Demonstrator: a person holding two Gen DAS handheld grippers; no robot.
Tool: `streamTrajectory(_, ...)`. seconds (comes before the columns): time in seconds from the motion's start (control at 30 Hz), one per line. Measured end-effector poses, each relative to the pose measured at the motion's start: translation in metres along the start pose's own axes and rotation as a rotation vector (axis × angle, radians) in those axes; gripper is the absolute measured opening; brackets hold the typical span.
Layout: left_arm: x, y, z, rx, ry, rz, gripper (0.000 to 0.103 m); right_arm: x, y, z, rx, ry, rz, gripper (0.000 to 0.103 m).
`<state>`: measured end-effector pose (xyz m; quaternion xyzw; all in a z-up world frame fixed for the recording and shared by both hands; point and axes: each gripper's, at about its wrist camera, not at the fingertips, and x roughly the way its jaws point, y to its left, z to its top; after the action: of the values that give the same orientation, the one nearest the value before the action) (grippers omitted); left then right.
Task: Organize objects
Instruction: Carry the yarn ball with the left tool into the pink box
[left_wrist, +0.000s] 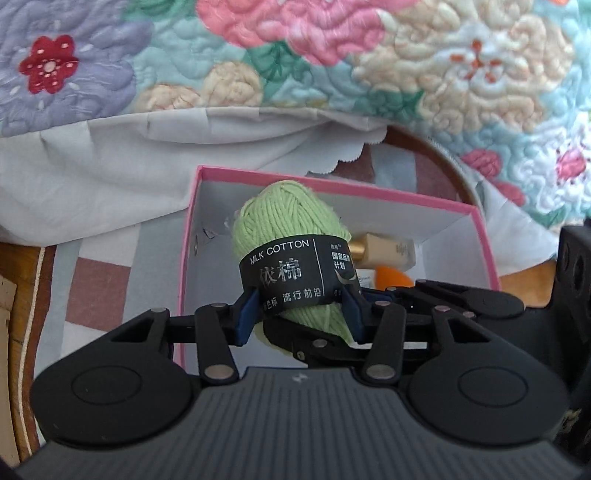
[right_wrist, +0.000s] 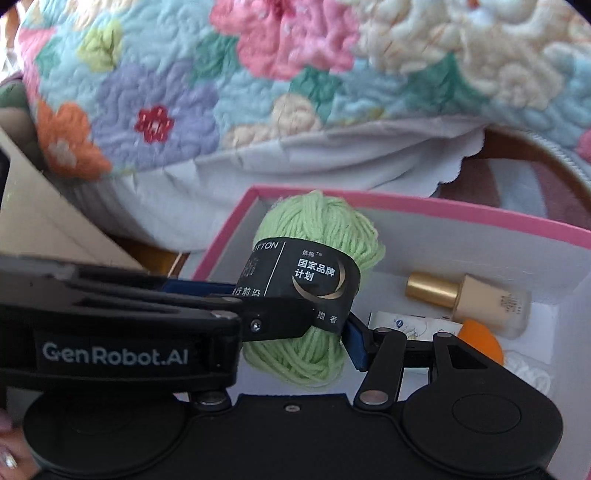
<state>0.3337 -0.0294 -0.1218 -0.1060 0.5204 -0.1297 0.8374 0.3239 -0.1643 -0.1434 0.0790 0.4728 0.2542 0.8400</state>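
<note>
A green yarn ball with a black "MILK COTTON" band sits between the blue pads of my left gripper, which is shut on it across the band. The ball hangs over the left half of a pink-rimmed white box. In the right wrist view the left gripper reaches in from the left and covers one right finger. My right gripper is on the same yarn ball, its visible blue pad against the ball's lower right side. The box lies below.
In the box's right part lie a gold-capped foundation bottle, an orange sponge and a white sachet. A quilted floral blanket and grey sheet hang close behind the box. A checked cloth lies left of it.
</note>
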Motion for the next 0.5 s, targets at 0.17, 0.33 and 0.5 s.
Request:
streamTrajectory(0.17, 0.017, 0.009, 0.004, -0.018, 0.032, -0.008, 0.045, 0.014, -0.011, 0.003, 0.003, 0.055, 0.006, 0.065)
streamTrajectory(0.33, 0.022, 0.008, 0.003, 0.006, 0.023, 0.055, 0.038, 0.029, -0.011, 0.008, 0.009, 0.134, -0.009, 0.067)
streamTrajectory(0.5, 0.024, 0.0, 0.002, 0.059, 0.011, 0.116, 0.026, 0.017, -0.006, 0.004, -0.032, 0.091, -0.007, 0.066)
